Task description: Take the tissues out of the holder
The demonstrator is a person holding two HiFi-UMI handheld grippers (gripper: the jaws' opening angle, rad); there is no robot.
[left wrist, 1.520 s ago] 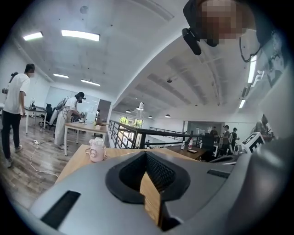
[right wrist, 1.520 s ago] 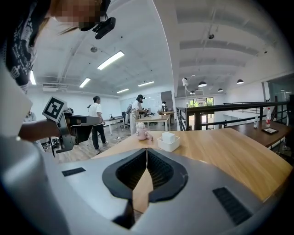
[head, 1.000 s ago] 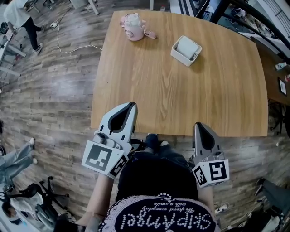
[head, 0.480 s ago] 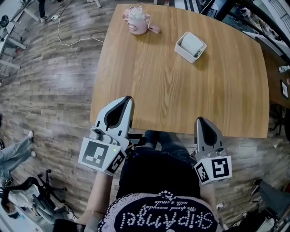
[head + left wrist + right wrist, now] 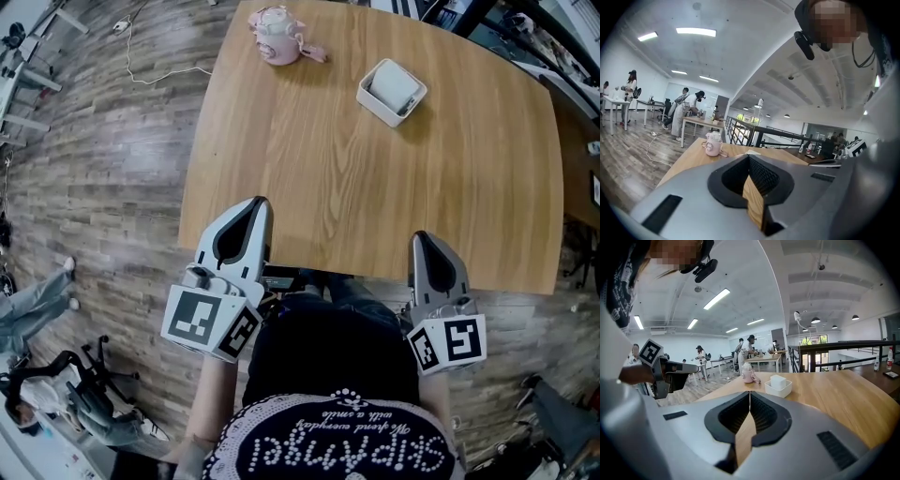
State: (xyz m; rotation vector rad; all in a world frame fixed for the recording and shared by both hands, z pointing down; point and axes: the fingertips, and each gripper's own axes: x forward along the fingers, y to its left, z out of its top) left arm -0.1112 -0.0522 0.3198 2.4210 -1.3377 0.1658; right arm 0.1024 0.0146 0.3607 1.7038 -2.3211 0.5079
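Observation:
A white square holder (image 5: pixel 391 91) with a block of white tissues (image 5: pixel 395 86) in it stands on the far right part of the wooden table (image 5: pixel 375 178). The right gripper view shows the same holder (image 5: pixel 778 388), with the tissues (image 5: pixel 778 381) standing above its rim. My left gripper (image 5: pixel 259 202) hangs shut at the table's near left edge. My right gripper (image 5: pixel 421 236) is shut at the near right edge, with nothing in either. Both are far from the holder. The left gripper (image 5: pixel 749 156) and right gripper (image 5: pixel 750 393) show their jaws pressed together.
A pink lidded cup (image 5: pixel 276 22) with a strap stands at the table's far left corner, the same pink cup (image 5: pixel 747 372) to the left of the holder. Wooden floor lies to the left, with a white cable (image 5: pixel 155 70). People and desks fill the room behind.
The head view has shifted a little, so the table and holder sit slightly differently in frame. Both grippers stay shut at the table's near edge.

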